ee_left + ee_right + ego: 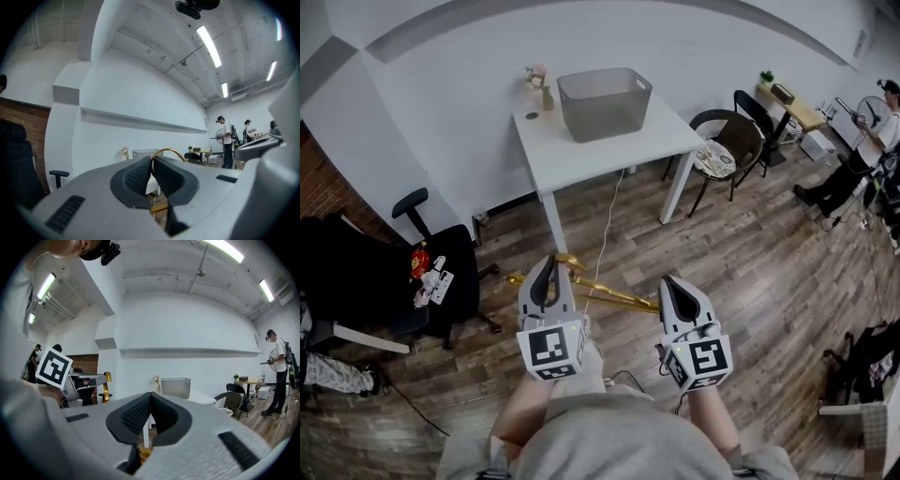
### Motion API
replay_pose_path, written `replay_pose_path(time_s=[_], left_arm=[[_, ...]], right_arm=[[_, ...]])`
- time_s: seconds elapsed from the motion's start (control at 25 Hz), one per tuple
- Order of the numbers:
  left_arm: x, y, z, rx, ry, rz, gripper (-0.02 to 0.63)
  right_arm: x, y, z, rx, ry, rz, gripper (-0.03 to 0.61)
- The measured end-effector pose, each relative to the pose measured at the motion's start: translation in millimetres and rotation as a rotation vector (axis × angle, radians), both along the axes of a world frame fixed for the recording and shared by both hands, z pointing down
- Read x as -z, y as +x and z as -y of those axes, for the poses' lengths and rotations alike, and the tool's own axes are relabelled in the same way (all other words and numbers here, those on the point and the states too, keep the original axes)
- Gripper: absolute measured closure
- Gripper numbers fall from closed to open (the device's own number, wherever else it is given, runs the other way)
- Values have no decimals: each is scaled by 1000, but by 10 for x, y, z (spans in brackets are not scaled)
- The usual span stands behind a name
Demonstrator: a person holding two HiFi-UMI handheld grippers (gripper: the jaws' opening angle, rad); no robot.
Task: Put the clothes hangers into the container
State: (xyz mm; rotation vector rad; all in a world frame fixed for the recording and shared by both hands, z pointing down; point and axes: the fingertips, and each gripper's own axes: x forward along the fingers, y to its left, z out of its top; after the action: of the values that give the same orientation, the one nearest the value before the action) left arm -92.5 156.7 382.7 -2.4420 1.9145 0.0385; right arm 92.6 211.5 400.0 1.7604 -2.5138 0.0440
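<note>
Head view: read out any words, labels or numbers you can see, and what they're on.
None readable.
Left gripper cube, right gripper cube: black-and-white square marker patterns only, no letters.
Small items on the black chair: too small to read.

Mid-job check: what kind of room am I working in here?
Probably an office or lab workspace: a white table, a swivel chair, and another person standing near a desk at the far side.

We see just part of the gold hanger (619, 298); the left gripper (549, 264) and right gripper (669, 283) cover its ends.
</note>
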Motion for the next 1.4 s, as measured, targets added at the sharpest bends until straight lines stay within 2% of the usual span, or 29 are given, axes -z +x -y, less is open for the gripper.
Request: replay_pose_path(time_s=[0.32, 0.72, 1.08, 1.4], left_arm=[[-68, 101, 511, -22, 4, 2, 594], [-48, 132, 1624, -28, 13, -17, 594], [108, 118, 2592, -31, 36, -30, 594], [152, 95, 3289, -35, 43, -33, 594]], right_arm=[[-95, 75, 487, -10, 4, 18, 575], [-50, 61, 1525, 0, -12, -12, 575], [101, 48, 2471, -9, 20, -43, 575], [151, -1, 3192, -9, 21, -44, 575]])
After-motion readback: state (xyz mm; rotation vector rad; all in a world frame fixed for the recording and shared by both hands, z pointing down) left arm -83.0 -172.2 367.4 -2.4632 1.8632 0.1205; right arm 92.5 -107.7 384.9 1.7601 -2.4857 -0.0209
